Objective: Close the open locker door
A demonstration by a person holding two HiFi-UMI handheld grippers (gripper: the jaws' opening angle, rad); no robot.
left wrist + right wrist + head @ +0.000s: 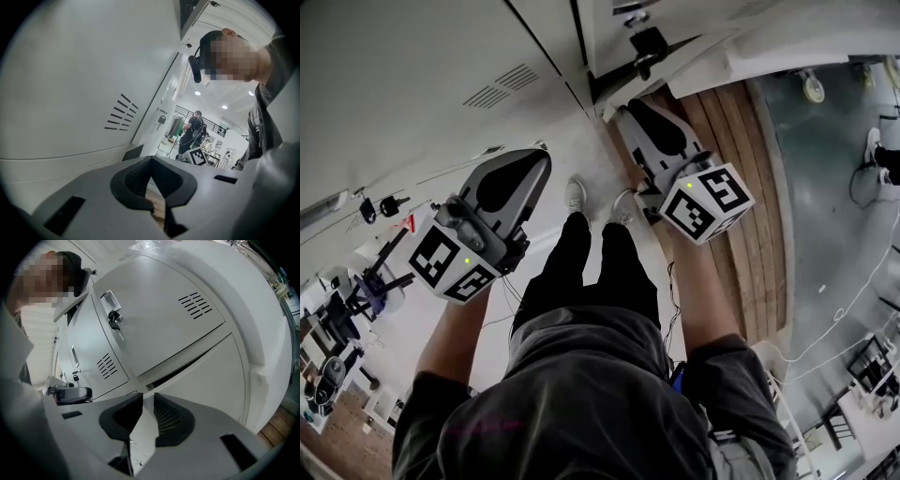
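Observation:
The white locker door (206,385) at the lower right of the bank stands slightly ajar, with a dark wedge of gap (187,366) along its top. Its free edge, dotted with small holes, runs in between the pads of my right gripper (143,401), which are closed to a narrow slot on it. From the head view the right gripper (626,111) points at the locker front beside a dark gap (607,86). My left gripper (534,164) hovers further left, shut and empty (151,161), in front of a closed door with vent slots (121,115).
The upper door carries a handle with a key (114,319). A wooden floor strip (741,187) runs along the right, with cables (853,300) beyond it. My legs and shoes (581,253) stand close to the lockers. Another person (192,129) stands far off.

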